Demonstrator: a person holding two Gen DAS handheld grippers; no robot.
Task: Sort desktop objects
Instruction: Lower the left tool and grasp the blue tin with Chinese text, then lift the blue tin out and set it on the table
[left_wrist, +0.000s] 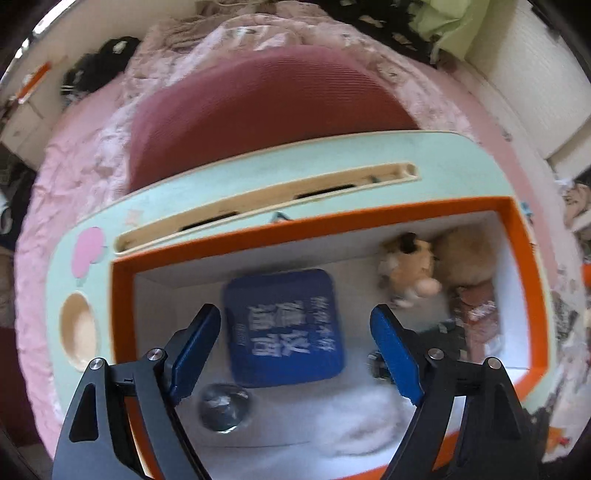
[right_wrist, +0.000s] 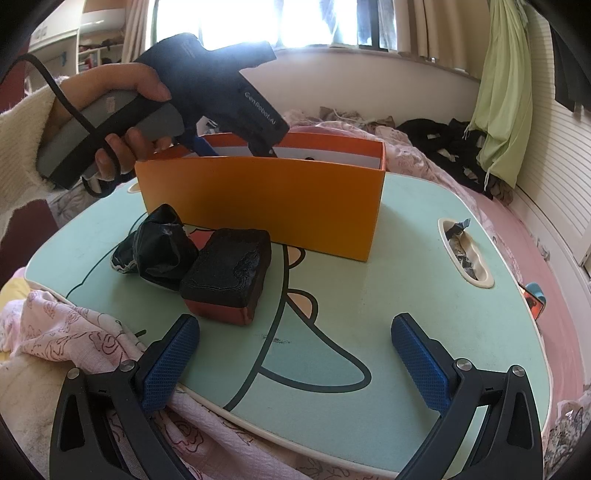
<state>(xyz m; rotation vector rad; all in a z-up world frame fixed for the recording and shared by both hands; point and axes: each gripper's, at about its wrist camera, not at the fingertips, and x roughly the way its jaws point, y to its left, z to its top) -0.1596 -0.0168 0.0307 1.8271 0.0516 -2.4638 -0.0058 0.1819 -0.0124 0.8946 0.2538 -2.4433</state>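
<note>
An orange box (left_wrist: 317, 221) with a white inside stands on the mint lap table (left_wrist: 258, 173). In it lie a blue square pouch (left_wrist: 284, 328), a dark round glass ball (left_wrist: 223, 406), a plush toy (left_wrist: 410, 269) and white cloth (left_wrist: 362, 424). My left gripper (left_wrist: 295, 350) is open and empty, hovering over the pouch inside the box. The right wrist view shows the box (right_wrist: 266, 203), a black-and-red block (right_wrist: 229, 277) and a crumpled black bag (right_wrist: 159, 247) in front of it. My right gripper (right_wrist: 295, 358) is open and empty above the table's near edge.
The table (right_wrist: 369, 314) sits on a bed with pink bedding (right_wrist: 74, 332). A side slot in the table (right_wrist: 465, 254) holds wrappers. A dark red cushion (left_wrist: 266, 110) lies behind the table. Black clothes (right_wrist: 443, 144) and a green cloth (right_wrist: 506, 92) are at the back right.
</note>
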